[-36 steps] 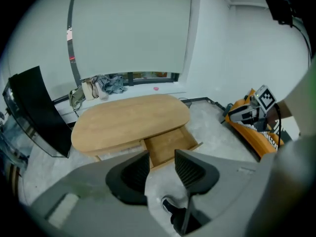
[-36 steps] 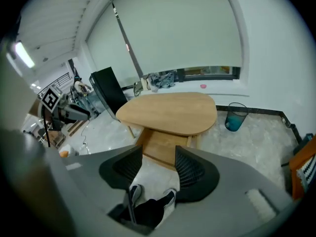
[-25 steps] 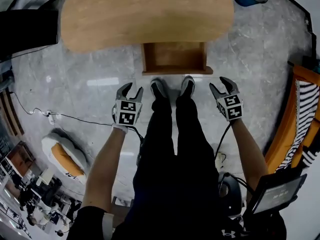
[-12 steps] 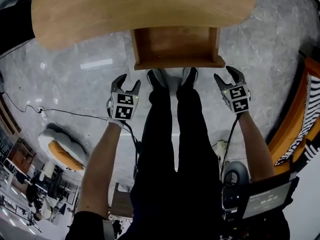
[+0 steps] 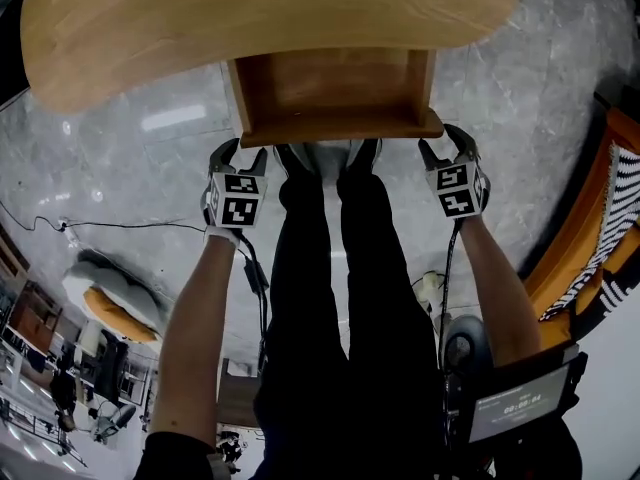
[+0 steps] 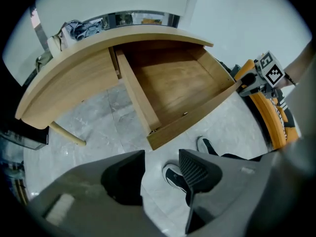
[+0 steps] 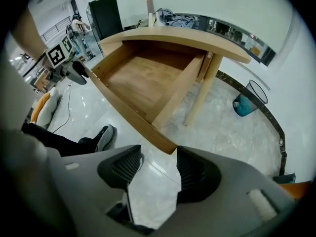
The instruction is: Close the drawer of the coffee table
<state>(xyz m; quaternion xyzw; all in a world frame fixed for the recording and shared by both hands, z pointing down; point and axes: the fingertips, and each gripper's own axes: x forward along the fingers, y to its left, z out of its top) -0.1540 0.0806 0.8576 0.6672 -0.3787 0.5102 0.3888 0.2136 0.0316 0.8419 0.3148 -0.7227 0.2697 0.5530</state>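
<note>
Drawer (image 5: pixel 338 125) juts toward shoes (image 5: pixel 298 159) (long axis crosswise).

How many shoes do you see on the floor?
2. The left shoe and the right shoe stand side by side on the grey floor, toes partly hidden under the front of the open drawer.

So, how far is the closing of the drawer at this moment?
Done: nothing yet. The drawer stands pulled out of the coffee table, and it is empty. In hand: the left gripper and the right gripper are at the drawer's front corners. Their jaws have just been opening, with nothing between them. Whether they touch the wood cannot be told. Left: push the drawer front in until it is shut.
</note>
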